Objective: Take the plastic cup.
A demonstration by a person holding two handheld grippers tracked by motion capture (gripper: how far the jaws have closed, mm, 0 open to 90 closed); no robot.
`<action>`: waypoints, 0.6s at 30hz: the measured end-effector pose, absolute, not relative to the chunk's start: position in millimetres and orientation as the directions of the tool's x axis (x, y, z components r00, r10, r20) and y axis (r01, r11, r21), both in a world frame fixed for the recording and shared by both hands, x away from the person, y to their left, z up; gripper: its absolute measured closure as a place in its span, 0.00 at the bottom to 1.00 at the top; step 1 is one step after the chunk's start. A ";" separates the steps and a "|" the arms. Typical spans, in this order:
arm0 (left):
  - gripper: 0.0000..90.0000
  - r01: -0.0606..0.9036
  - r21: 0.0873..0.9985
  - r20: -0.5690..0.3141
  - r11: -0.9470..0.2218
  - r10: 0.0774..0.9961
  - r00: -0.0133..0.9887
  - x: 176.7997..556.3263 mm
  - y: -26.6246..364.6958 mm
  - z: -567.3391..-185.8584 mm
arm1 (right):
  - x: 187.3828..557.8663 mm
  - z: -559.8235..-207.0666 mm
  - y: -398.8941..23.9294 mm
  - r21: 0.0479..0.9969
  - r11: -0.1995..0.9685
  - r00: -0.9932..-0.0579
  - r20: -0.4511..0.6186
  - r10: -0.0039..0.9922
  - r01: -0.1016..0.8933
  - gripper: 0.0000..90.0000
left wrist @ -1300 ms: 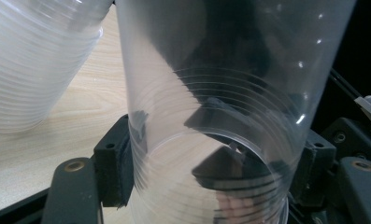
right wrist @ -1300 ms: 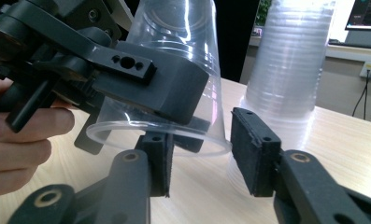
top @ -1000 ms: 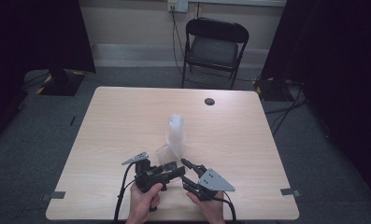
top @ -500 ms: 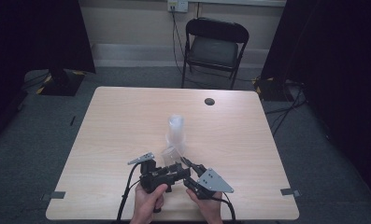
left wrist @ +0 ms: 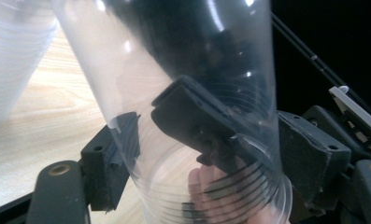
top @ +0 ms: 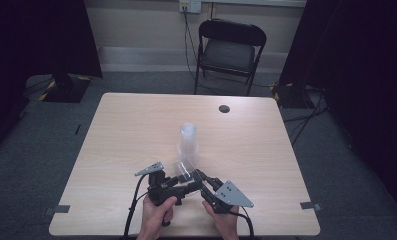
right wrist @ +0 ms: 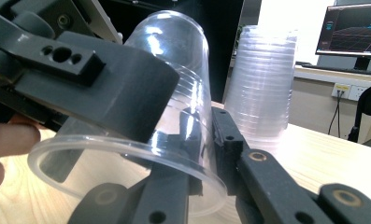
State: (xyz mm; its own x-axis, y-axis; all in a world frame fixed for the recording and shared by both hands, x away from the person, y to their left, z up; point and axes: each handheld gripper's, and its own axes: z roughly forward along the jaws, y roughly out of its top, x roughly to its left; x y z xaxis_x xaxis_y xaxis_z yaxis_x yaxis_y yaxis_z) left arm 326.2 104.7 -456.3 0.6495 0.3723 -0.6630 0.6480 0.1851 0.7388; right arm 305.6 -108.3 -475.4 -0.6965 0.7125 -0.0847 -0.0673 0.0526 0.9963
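One loose cup (right wrist: 174, 79) lay between both grippers, w/ one cup stack (right wrist: 262, 88) just behind on the tabletop (top: 136, 130). Right gripper (top: 202, 176) jaws were closing, pinching the cup wall. Left gripper (top: 188, 187) jaws were opening, wall between, one jaw inside.

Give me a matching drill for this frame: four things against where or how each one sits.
Things:
1. cup
2. stack
3. chair
4. disc

Places:
A. upright, in the middle of the table
B. on the floor beyond the far edge
C. tipped over, by the near edge
D. flat on the tabletop, close to the far edge

Pairs: 1-C, 2-A, 3-B, 4-D
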 end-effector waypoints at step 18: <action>0.22 0.611 0.774 -0.622 0.167 0.386 0.681 323.4 109.7 -451.0 | 305.5 -476.8 -115.6 0.997 0.038 -0.683 -0.074 0.727 -0.067 0.99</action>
